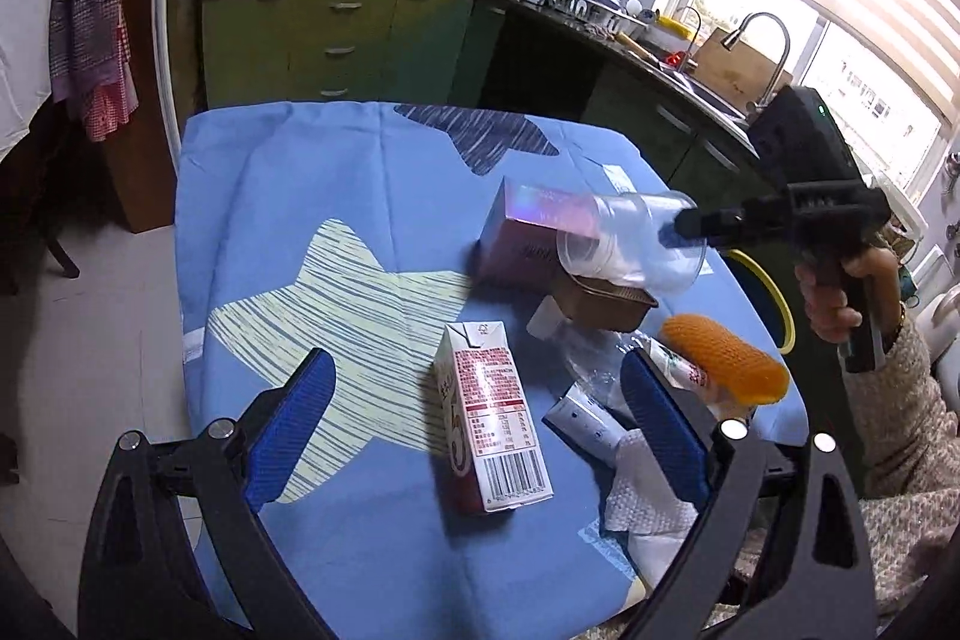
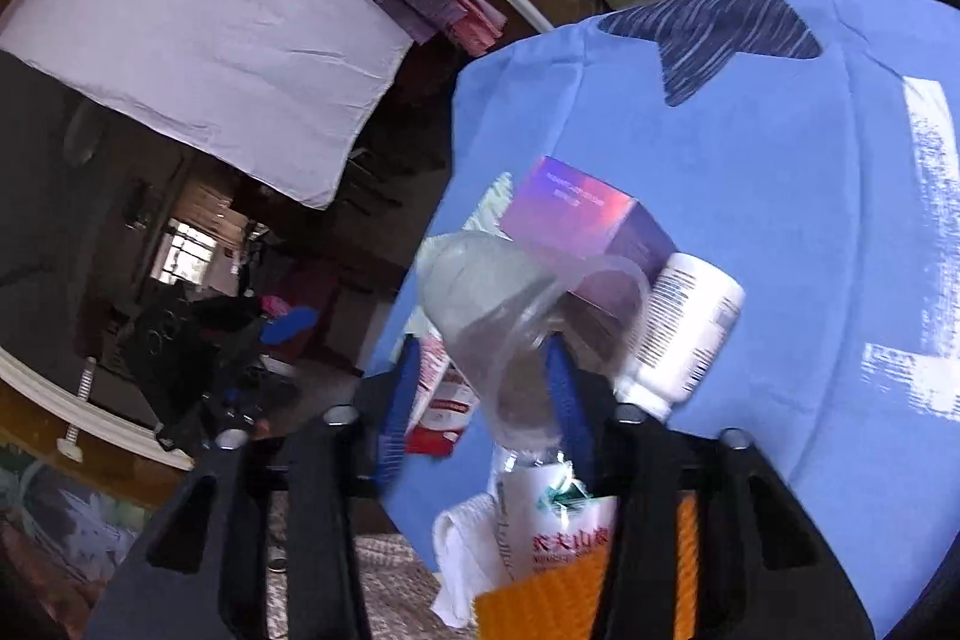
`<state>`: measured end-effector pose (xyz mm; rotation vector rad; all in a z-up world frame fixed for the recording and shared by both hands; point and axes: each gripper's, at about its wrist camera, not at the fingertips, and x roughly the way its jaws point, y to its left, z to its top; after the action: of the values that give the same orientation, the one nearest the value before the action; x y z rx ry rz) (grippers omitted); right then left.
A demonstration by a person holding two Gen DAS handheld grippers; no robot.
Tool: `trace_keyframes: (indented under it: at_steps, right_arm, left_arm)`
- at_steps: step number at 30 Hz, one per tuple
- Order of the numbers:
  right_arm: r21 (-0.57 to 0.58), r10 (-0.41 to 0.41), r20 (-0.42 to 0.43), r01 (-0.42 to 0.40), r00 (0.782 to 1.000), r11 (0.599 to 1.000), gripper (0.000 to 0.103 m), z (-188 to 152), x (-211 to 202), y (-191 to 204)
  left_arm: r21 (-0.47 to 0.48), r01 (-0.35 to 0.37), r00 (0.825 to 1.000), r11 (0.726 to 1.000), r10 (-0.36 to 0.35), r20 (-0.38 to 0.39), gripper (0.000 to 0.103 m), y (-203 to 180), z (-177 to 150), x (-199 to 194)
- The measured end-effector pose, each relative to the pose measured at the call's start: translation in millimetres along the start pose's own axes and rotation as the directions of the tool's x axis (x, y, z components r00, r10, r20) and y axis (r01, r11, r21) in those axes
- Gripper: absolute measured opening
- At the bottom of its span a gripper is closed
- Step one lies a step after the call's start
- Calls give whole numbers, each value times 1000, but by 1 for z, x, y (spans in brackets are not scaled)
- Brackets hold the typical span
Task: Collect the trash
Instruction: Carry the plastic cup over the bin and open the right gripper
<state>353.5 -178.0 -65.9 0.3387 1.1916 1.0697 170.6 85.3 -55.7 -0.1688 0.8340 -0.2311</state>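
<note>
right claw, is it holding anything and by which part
The right claw holds the clear plastic cup by its rim wall, lifted above the table. The left claw is open and empty.

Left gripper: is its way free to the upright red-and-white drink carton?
Probably yes. The left gripper is open, its blue pads stand either side of the red-and-white drink carton, and nothing lies between; the right gripper holds a clear plastic cup farther off.

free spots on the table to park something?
Bare tablecloth left of the milk carton, over the pale star, and along the far edge by the dark star. Crowded: right side, from the pink box to the tissue.
</note>
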Motion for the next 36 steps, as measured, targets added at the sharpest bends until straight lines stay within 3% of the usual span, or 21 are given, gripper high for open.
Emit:
trace_keyframes:
  at_steps: [1,2,9,13,15,17,20,23,25,28,33,34,35,36]
  right_arm:
    - [-1,10,3,-10,1000,1000,12,1,1,1]
    - [2,32,9,-32,999,999,5,0,-1,2]
    - [-87,59,87,-51,994,995,5,-20,-36,35]
    - [-129,-11,183,36,983,991,5,-43,-87,52]
    - [-112,-85,247,116,965,987,5,-55,-119,51]
    - [-45,-202,309,227,929,973,5,-71,-157,36]
    - [94,-404,332,396,853,913,5,-89,-197,-2]
    - [253,-608,232,556,760,792,5,-108,-217,-65]
    - [312,-687,152,625,711,716,5,-116,-220,-104]
    - [375,-762,47,695,646,613,5,-126,-224,-162]
    - [345,-820,-66,784,568,515,6,-125,-209,-211]
    - [325,-832,-93,806,547,494,7,-123,-203,-217]
    - [302,-849,-121,834,515,463,15,-121,-197,-224]
    - [293,-854,-134,843,503,451,19,-120,-195,-227]
  left_arm:
    - [5,2,1000,1000,-2,-4,91,-2,0,1]
    - [8,4,1000,1000,-4,-6,91,-4,1,2]
    - [42,7,1000,999,-6,-22,91,-16,1,4]
    - [61,13,1000,998,-12,-15,91,-27,2,0]
    - [77,16,1000,997,-15,-12,91,-32,1,-2]
    - [96,19,1000,995,-18,-10,92,-39,2,-3]
    - [114,27,1000,993,-26,-11,93,-49,2,-1]
    - [125,33,999,992,-31,-19,93,-58,4,4]
    - [133,34,999,991,-31,-27,93,-64,5,6]
    - [156,32,999,987,-26,-38,93,-76,6,9]
    - [173,17,999,985,-10,-42,94,-82,7,9]
    - [171,12,999,985,-5,-44,94,-82,8,9]
    - [170,9,999,985,-1,-48,95,-82,8,10]
    - [168,7,999,986,2,-53,95,-81,9,10]
